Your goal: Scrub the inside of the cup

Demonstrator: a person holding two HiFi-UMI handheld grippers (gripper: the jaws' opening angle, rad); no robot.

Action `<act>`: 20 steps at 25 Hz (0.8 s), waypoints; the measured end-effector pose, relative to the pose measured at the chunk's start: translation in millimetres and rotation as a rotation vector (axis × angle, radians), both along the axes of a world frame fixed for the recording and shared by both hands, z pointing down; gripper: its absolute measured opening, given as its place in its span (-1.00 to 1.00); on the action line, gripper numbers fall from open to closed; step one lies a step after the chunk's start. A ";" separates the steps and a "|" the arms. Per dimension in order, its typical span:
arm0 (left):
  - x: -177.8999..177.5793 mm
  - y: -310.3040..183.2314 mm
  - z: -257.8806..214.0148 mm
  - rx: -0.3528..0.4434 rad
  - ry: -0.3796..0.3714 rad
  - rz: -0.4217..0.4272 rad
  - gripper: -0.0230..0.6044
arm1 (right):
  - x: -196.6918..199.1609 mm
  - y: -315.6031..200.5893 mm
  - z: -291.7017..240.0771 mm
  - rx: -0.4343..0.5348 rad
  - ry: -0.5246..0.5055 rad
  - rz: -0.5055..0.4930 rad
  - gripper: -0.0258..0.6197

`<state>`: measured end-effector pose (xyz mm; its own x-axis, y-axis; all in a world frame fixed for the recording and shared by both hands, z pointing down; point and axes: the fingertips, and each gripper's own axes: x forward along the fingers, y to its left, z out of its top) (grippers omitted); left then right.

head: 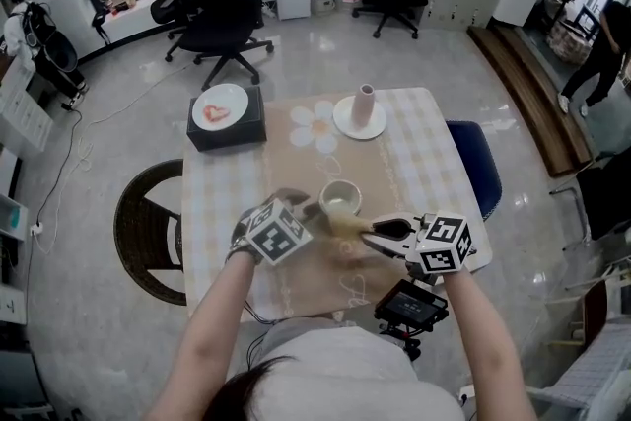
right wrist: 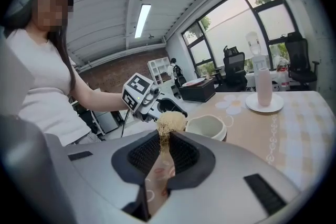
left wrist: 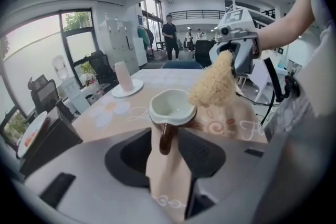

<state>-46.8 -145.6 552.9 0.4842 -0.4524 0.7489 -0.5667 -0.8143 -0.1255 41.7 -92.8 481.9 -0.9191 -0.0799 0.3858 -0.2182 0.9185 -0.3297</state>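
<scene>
The cup (head: 340,199) stood upright on the table (head: 424,143), its brown handle (left wrist: 167,136) between the spread jaws of the left hand-held gripper (head: 310,211), which did not pinch it. The right hand-held gripper (right wrist: 167,145) was clamped on a fibrous scrubber (right wrist: 170,122) just beside the rim, outside the cup. I judged the cup glazed, stiff, slippery and breakable, best held by the handle, and the scrubber soft and light. The curly script on the cloth (head: 301,153) was too faint to read.
</scene>
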 end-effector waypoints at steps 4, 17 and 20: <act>0.4 3.4 -20.9 0.038 0.083 -0.059 -0.48 | 1.2 -9.7 -22.6 0.062 -0.082 0.086 -0.75; 16.0 3.9 -93.3 0.165 0.330 -0.112 -0.51 | 3.9 -34.8 -70.7 0.261 -0.179 0.251 -0.75; 15.5 0.4 -111.8 0.210 0.383 -0.141 -0.60 | 4.3 -38.8 -83.3 0.319 -0.191 0.297 -0.75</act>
<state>-31.3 -145.2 441.1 0.6313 -0.6564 0.4130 -0.7076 -0.7055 -0.0397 46.0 -131.6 398.6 -0.8908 -0.4366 0.1257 -0.4493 0.8876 -0.1014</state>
